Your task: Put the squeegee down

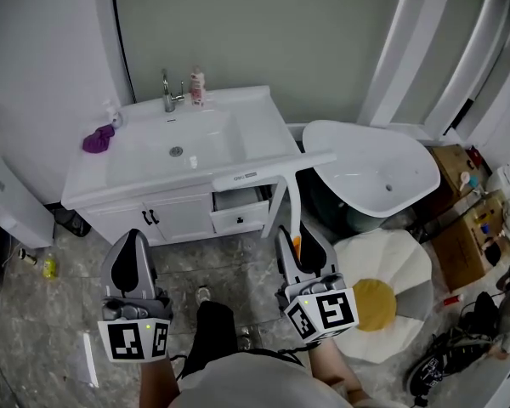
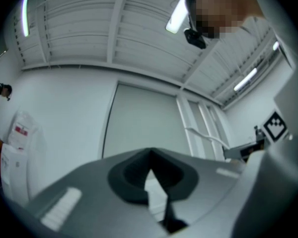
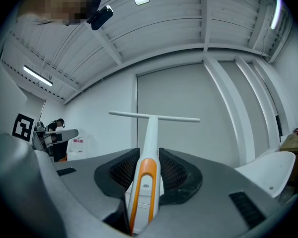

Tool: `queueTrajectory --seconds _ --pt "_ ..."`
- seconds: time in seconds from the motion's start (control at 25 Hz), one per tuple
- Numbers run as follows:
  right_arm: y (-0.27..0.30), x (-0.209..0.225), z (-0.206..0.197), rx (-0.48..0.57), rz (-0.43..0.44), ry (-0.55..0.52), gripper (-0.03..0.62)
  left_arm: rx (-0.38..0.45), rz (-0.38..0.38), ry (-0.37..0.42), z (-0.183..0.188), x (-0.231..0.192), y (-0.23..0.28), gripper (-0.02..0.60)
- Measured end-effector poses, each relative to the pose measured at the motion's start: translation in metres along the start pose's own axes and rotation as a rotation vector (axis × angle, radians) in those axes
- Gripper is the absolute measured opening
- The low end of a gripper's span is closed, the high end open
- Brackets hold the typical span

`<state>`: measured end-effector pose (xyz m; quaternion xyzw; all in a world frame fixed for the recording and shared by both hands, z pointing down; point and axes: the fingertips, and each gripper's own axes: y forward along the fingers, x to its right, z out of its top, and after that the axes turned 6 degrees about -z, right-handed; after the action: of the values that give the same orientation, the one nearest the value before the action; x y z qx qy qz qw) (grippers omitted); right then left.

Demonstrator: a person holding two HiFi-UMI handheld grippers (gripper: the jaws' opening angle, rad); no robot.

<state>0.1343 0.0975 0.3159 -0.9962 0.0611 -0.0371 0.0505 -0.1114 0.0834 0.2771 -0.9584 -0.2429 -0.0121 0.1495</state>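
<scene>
A white squeegee (image 1: 280, 177) with an orange stripe on its handle stands upright in front of me, its T-shaped blade bar level with the front edge of the white vanity (image 1: 153, 189). My right gripper (image 1: 296, 243) is shut on the handle. In the right gripper view the squeegee (image 3: 150, 133) rises from between the black pads (image 3: 175, 175), and the right gripper (image 3: 149, 158) points at a pale wall. My left gripper (image 1: 133, 243) hovers over the floor left of it, shut and holding nothing. In the left gripper view the left gripper (image 2: 150, 157) has its tips together.
The vanity has a faucet (image 1: 167, 92), a small bottle (image 1: 197, 86), a purple cloth (image 1: 98, 138) and a part-open drawer (image 1: 238, 201). A white tub (image 1: 382, 172) stands at right above an egg-shaped rug (image 1: 387, 300). Cardboard boxes (image 1: 463, 245) sit far right.
</scene>
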Motion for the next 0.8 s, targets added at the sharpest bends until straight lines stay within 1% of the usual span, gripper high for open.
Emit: queueTrajectory --seconds 0.16,0.32,0.6,0.8 --pt "0.028 0.003 -0.004 0.003 -0.016 -0.011 0.121 0.012 -0.007 -0.010 -0.010 -0.017 0.025 0.006" --pt "0.068 0.005 -0.007 0.004 -0.028 -0.014 0.121 0.022 -0.016 -0.020 -0.023 -0.037 0.059 0.006" --pt "0.145 0.004 -0.006 0.022 -0.054 -0.016 0.121 0.045 -0.026 -0.028 -0.038 -0.088 0.122 0.007" --pt "0.190 0.002 -0.008 0.023 -0.069 -0.002 0.121 0.047 -0.030 -0.028 -0.047 -0.120 0.154 0.006"
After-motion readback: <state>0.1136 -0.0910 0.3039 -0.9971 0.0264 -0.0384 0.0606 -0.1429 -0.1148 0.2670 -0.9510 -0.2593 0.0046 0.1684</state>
